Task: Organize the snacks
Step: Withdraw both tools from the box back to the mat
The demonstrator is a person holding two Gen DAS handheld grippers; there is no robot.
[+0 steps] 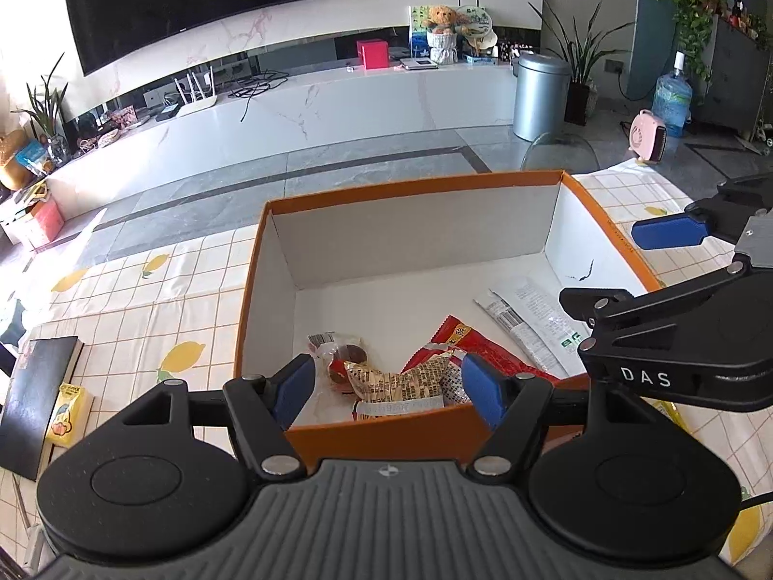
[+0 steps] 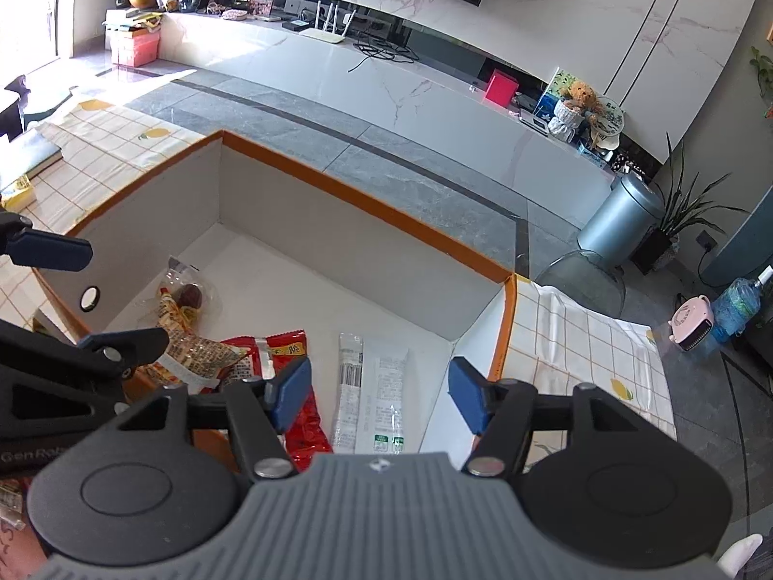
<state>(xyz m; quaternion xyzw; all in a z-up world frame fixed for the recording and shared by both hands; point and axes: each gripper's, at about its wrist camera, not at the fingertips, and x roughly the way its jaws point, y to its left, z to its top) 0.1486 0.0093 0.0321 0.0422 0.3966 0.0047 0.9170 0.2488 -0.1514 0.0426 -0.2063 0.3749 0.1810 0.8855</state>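
— Snacks lie on the white floor of the orange-rimmed box (image 1: 599, 203) on the desk (image 1: 145, 299): a red packet (image 2: 302, 415), a long white packet (image 2: 381, 396), a printed tan wrapper (image 1: 401, 382) and a clear pack with a brown round sweet (image 1: 350, 355). All sit toward the near half of the box.

— How much free room inside?

— The far half of the box floor is bare, and the walls stand upright all round. The white packet lies near the right wall, the red one just beside it, partly under the tan wrapper.

— And outside the box?

— Checked lemon-print cloth covers the desk on both sides. To the left lie a dark book (image 1: 38, 396) and a small yellow carton (image 1: 67, 413) touching it, well apart from the box.

— The left gripper (image 1: 384, 389)?

— Its jaws are spread wide above the near wall, nothing between the blue pads, touching nothing.

— The right gripper (image 2: 379, 396)?

— Also released, jaws parted over the red and white packets, clear of both. It hovers by the box's right wall, close beside the left one.
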